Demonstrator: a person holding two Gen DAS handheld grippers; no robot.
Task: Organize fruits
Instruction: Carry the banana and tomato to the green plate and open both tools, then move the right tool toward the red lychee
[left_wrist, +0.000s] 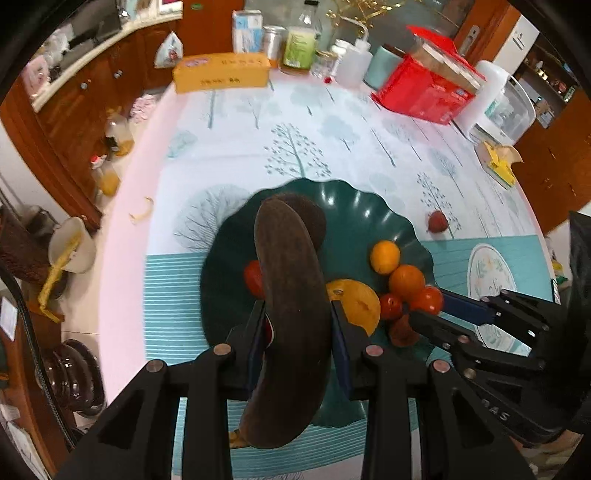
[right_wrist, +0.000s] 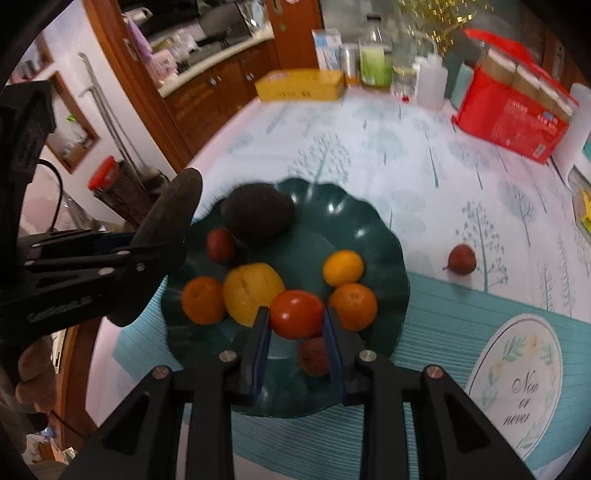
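My left tongs were closed on a long dark brown fruit, curved like a very ripe banana, and it hid a big part of the green plate behind it. Its lower end was cut off by the black arms of the tongs in the left wrist view. My right tongs were closed on a red round fruit, maybe a tomato, with both blue pads touching its sides, above the near part of the plate.

The right wrist view was a little blurred, so some small fruits were hard to name. On the plate I could count one dark oval fruit at the far side, one small dark red fruit beside it, one yellow fruit in the middle, two orange fruits to the left and right of it, and one smaller yellow-orange fruit. One brownish red fruit lay under the right tongs, half hidden by the pad.

One more red fruit with a stem lay alone on the desk, well apart from the plate, on the tree-pattern cloth. At the far edge of the desk stood a yellow box and a red box.
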